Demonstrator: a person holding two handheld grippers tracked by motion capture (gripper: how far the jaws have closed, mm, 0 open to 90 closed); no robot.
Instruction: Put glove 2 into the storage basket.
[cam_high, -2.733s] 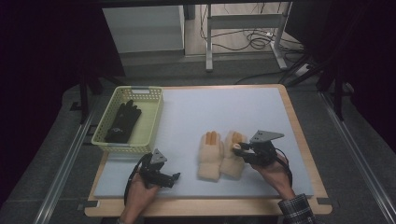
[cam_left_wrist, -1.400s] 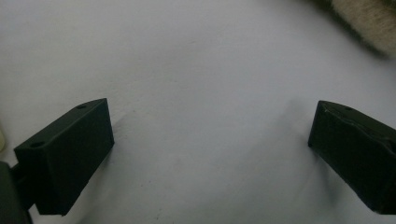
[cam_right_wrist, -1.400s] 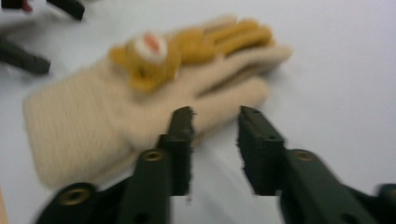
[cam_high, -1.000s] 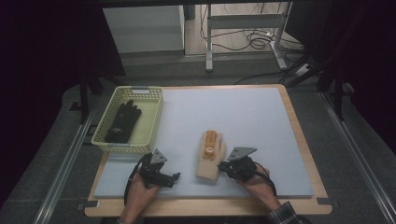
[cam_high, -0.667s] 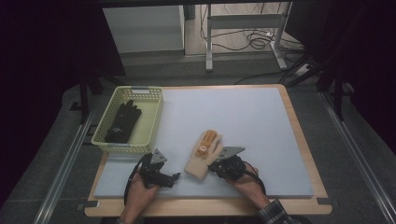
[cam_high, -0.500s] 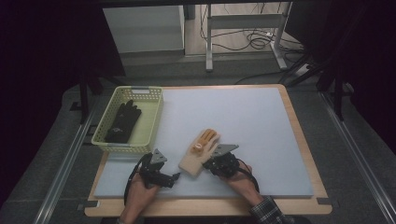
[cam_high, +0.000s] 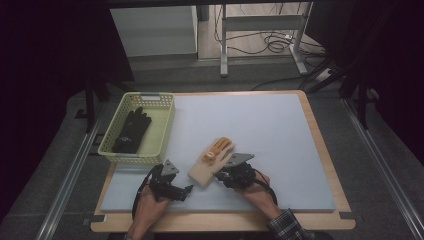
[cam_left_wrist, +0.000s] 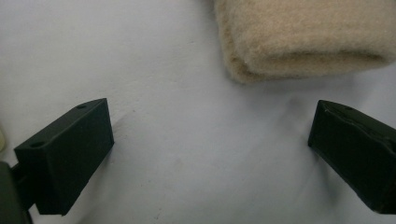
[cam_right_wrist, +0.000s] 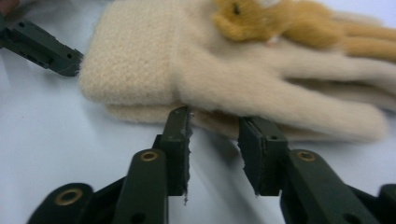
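Since the earlier frames the two cream gloves, which lay side by side near the front edge of the surface (cam_high: 280, 120), have been stacked into one pile and slid leftward and turned, so the cream glove pair (cam_high: 211, 161) now lies aslant toward the front edge, cuffs pointing at the front-left corner, fingers toward the back right. The right tongs (cam_high: 226, 176) have followed it across and sit at the pile's right flank; in the right gripper view the right tongs (cam_right_wrist: 212, 123) stand slightly parted, tips touching the lower glove's edge just below the cuff, gripping nothing that can be seen. The left tongs (cam_high: 186, 189) rest just beside the cuff end, wide open, the folded cuff (cam_left_wrist: 303, 37) lying ahead of them and untouched. A black glove (cam_high: 131, 131) already lies in the yellow basket (cam_high: 165, 127) at the left edge. The step in hand looks like gathering the pair for a lift; next the left tongs probably need to advance over the cuff and close on both layers.
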